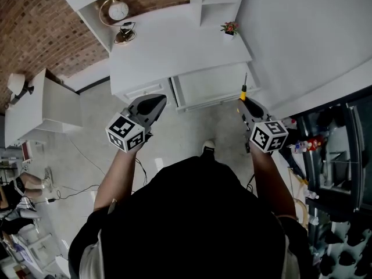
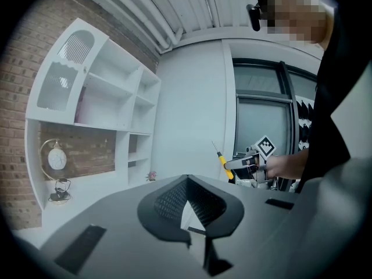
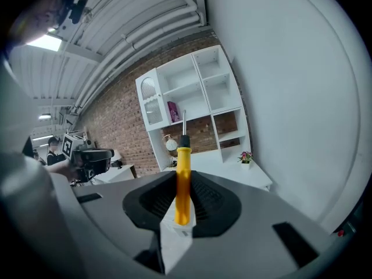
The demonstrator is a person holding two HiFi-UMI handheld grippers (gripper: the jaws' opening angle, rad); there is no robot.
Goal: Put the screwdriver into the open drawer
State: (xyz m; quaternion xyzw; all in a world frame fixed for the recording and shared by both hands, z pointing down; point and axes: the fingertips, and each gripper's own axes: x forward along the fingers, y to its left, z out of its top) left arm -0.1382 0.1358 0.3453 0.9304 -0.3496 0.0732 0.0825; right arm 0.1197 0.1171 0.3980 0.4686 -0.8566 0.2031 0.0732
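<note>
The yellow-handled screwdriver [image 1: 243,90] stands upright in my right gripper [image 1: 246,104], which is shut on its handle, thin shaft pointing away. The right gripper view shows the handle [image 3: 183,179] clamped between the dark pads. It hovers over the floor just before the right end of the open white drawer [image 1: 214,85], which is pulled out from the white desk [image 1: 174,45]. My left gripper [image 1: 153,104] is shut on nothing, in front of the desk's closed left drawer. In the left gripper view, the right gripper [image 2: 250,163] and the screwdriver [image 2: 223,163] show to the right.
A round clock [image 1: 118,9] and a small potted plant [image 1: 230,28] stand on the desk under white shelves [image 3: 192,97]. A white side table [image 1: 40,106] is at left, a dark rack [image 1: 343,156] at right. My shoe [image 1: 208,147] is on the grey floor.
</note>
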